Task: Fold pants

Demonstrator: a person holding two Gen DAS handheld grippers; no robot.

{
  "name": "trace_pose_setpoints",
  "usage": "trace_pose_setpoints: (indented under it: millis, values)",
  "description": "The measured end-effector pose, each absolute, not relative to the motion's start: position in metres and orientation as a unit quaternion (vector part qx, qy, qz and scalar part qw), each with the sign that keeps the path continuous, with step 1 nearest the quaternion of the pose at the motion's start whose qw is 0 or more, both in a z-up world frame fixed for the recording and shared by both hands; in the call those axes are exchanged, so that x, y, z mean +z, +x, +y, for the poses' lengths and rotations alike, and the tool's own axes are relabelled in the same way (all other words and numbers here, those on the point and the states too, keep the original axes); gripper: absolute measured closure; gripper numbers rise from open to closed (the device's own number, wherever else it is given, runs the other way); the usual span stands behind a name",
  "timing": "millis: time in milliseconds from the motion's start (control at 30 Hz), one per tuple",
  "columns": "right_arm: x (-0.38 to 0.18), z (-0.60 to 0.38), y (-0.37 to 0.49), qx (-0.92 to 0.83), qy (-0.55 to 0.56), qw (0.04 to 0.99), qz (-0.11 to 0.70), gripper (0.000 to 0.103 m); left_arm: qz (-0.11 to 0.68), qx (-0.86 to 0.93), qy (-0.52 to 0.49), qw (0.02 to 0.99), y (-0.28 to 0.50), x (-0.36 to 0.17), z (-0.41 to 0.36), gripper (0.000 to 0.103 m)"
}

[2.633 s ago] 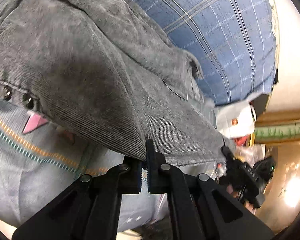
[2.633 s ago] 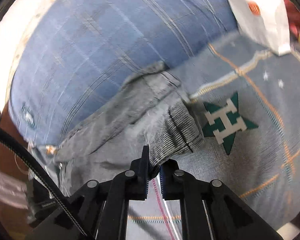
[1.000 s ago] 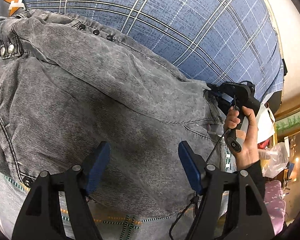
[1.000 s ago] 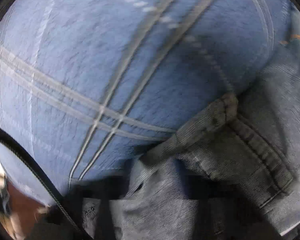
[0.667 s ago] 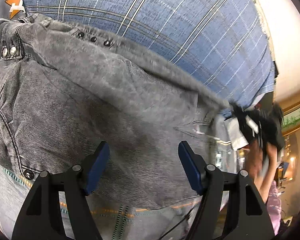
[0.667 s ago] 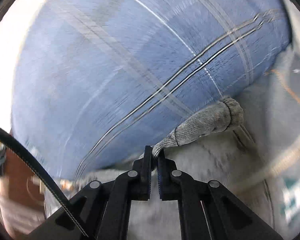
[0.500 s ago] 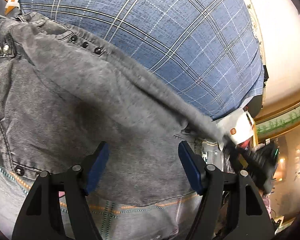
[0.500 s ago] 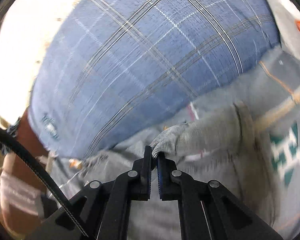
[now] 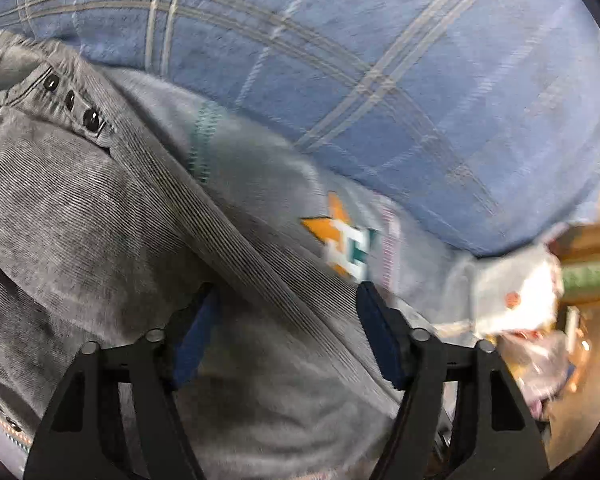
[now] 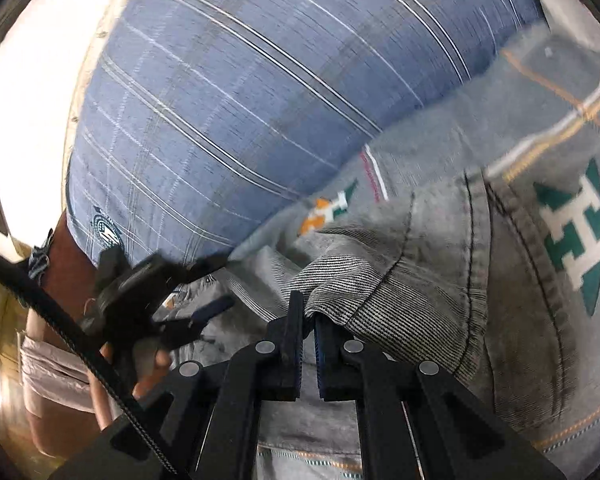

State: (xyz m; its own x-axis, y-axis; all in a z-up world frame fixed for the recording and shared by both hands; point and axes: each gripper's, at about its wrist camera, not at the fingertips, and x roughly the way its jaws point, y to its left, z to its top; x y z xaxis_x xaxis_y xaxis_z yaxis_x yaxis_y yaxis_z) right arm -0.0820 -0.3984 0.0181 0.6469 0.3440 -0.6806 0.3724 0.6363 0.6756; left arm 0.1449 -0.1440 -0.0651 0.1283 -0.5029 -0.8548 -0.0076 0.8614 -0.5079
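The grey corduroy pants [image 9: 112, 232] lie on a light grey bedspread with star emblems [image 9: 348, 240]. A row of dark snaps [image 9: 70, 100] shows at the pants' upper left. My left gripper [image 9: 288, 336] is open, its blue pads astride a ridge of the pants fabric. My right gripper [image 10: 308, 320] is shut on a folded edge of the pants [image 10: 380, 280], near a stitched seam. The left gripper also shows in the right wrist view [image 10: 168, 292], open, at the pants' far left side.
A blue plaid cover [image 9: 380, 80] lies beyond the pants, also in the right wrist view [image 10: 240, 100]. A white bag [image 9: 512, 296] and clutter sit at the right. The person's arm [image 10: 80, 320] is at the left.
My right gripper has pulled the pants edge back towards me, folding the fabric over. The left gripper, open throughout, has moved closer to the pants, and the bedspread's star emblem is uncovered.
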Motion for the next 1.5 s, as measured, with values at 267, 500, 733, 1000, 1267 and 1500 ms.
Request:
trace_pose_setpoints:
  millis: [267,500,733,1000,1267,1500]
  values:
    - [-0.002,-0.418,-0.088,0.007,0.479,0.765,0.43,0.068,0.59,-0.186,-0.234,0.75,0.103,-0.033,-0.115,0.102]
    - [-0.029,-0.439,-0.103,-0.029,0.552,0.718,0.422,0.048,0.593,-0.211,-0.237,0.74,0.054,-0.03,-0.088,0.102]
    - [-0.018,-0.445,-0.098,-0.057,0.535,0.734,0.413,0.092,0.59,-0.229,-0.229,0.739,0.046,-0.022,-0.087,0.102]
    - [0.104,-0.429,-0.129,0.017,0.35,0.882,0.315,0.094,0.554,-0.27,-0.215,0.757,0.019,0.013,-0.095,0.102]
    - [0.003,-0.441,-0.14,-0.071,0.401,0.77,0.491,0.094,0.625,-0.268,-0.169,0.713,-0.013,-0.081,-0.105,0.102]
    - [0.02,-0.428,-0.15,-0.083,0.378,0.783,0.487,0.094,0.598,-0.302,-0.213,0.711,-0.019,-0.075,-0.087,0.102]
